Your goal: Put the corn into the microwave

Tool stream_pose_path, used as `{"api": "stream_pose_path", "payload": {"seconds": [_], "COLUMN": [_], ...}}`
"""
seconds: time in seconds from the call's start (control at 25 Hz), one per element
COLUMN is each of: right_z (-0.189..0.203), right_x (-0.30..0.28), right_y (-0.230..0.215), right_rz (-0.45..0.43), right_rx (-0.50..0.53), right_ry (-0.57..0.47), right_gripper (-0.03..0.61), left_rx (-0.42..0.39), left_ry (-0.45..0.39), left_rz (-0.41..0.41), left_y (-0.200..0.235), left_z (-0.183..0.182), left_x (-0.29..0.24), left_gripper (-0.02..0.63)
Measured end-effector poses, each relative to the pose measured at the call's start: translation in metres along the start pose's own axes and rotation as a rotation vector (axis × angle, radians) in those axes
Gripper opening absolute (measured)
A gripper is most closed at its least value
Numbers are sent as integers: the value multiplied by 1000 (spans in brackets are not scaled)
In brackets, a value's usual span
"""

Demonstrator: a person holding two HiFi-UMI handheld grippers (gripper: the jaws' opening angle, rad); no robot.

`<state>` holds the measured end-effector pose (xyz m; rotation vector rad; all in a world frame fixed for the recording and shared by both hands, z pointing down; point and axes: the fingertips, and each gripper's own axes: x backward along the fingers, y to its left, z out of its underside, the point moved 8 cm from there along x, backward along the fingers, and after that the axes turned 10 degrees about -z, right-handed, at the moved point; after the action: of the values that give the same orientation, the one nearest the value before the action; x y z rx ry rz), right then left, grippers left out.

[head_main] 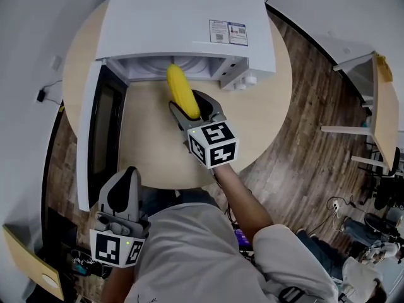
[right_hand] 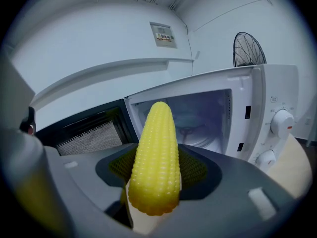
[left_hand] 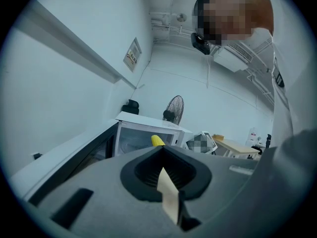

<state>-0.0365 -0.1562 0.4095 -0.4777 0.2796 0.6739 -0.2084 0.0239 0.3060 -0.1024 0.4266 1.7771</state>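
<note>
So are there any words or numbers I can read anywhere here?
Sticker on top of the microwave: print too small to read.
Sign on the wall: too blurred to read.
So no words can be read here.

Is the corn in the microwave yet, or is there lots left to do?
Almost there. Done: the microwave door is open and the corn is picked up. In hand: the right gripper is shut on the corn, with its tip right at the opening. Left to do: push it inside, set it down and let go. The left gripper is near the person's body, shut and empty.
</note>
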Motion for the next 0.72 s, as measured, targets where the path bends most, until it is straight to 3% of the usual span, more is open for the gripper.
{"api": "stream_pose_path", "payload": {"seconds": [0.72], "right_z": [-4], "right_x": [-42], "right_y": [-29], "right_rz": [53], "right_rx": [18], "right_ry": [26], "right_gripper": [265], "left_rx": [15], "left_ry": [12], "left_rz": [25], "left_y": [4], "left_z": [-4], "left_x": [-17], "left_gripper": [2]}}
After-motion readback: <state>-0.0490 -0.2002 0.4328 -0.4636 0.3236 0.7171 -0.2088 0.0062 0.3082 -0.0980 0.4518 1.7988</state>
